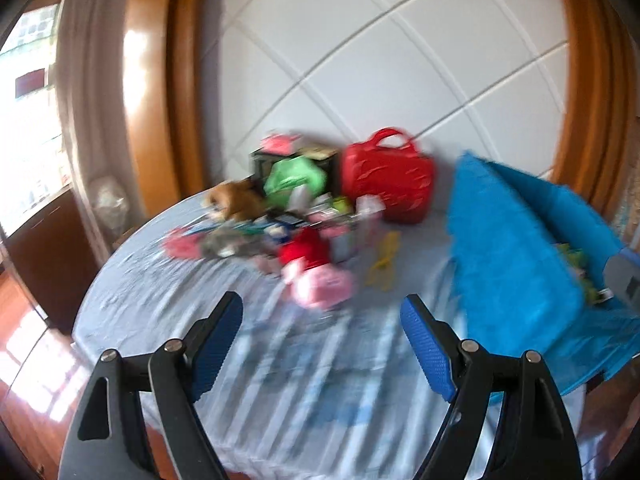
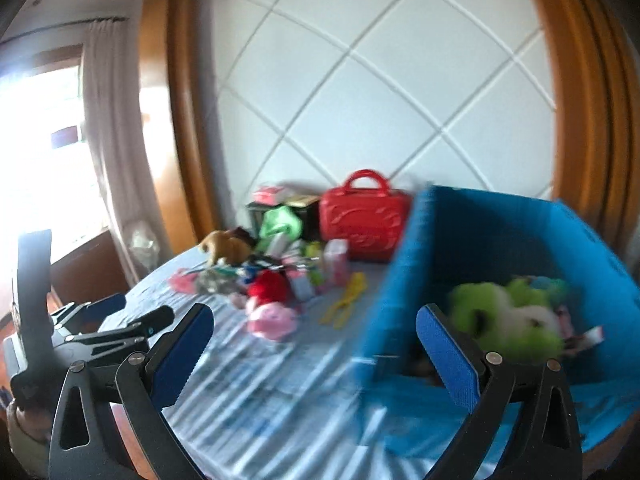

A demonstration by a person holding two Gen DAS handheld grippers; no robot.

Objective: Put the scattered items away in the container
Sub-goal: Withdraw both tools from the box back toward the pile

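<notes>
1. Left gripper (image 1: 322, 312): nearest in its own view, jaws wide apart, nothing btwn the blue pads, over the striped bedsheet (image 1: 280, 380). Also seen from the side at the left edge of the right wrist view.
2. Right gripper (image 2: 314, 324): jaws wide too, empty; left finger over the sheet, right finger in front of the near wall of the blue container (image 2: 400, 300).
3. Blue container: fabric box on the right side of the bed, open top. Inside: a lime-green and white plush (image 2: 508, 316) plus other small bits, too blurred to name.
4. Just left of the container on the sheet: yellow tongs-like item (image 2: 346, 296), lying flat, apart from the box.
5. Pink plush (image 2: 272, 320) nearest of the scattered pile; red plush (image 2: 270, 286) right behind it, touching or nearly so.
6. Behind those: jumble of small packets and bottles, too blurry to sort; brown plush (image 2: 226, 246) at the pile's far left.
7. Further back: green plastic bag (image 2: 280, 222) in front of a dark box (image 2: 256, 210); red handbag (image 2: 362, 224) upright beside it, near the container's far corner.
8. Far: white quilted headboard (image 2: 380, 100) w/ wood frame, curtain (image 2: 108, 120) and bright window at left.
</notes>
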